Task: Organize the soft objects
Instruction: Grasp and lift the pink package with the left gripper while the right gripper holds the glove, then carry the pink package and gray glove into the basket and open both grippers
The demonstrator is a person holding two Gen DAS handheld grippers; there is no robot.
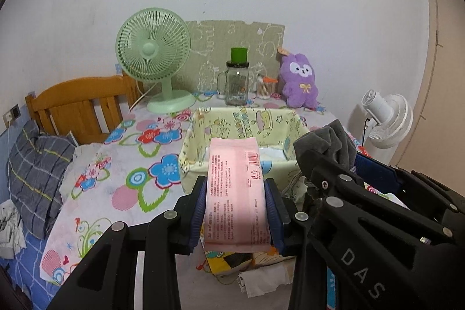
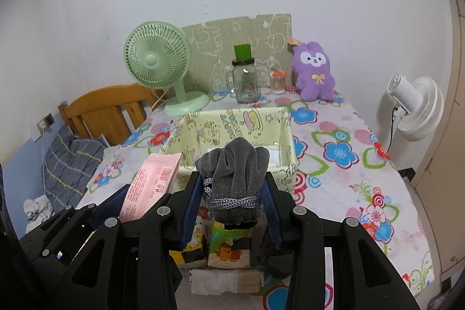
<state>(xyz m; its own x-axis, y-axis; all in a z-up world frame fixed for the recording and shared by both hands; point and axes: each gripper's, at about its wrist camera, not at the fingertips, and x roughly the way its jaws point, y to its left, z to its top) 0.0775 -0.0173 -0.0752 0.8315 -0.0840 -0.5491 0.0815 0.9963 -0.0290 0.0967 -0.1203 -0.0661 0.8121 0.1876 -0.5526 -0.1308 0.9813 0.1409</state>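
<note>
Left claw (image 1: 235, 211) clamped on pink tissue pack (image 1: 235, 188), printed side and barcode up, raised near yellow fabric bin (image 1: 203, 130). Right claw (image 2: 234, 202) pinches grey glove bundle (image 2: 235, 164) tied with braided cord, just right of pack. Bin open-topped, white item inside. Floral worktop (image 2: 343, 153) bare to right; green fan (image 1: 152, 54), jar (image 1: 237, 83), purple plush (image 1: 299, 80) at far edge.

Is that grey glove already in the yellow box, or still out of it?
Out. The grey glove is clamped in the right gripper, held above the table in front of the yellow box.
</note>
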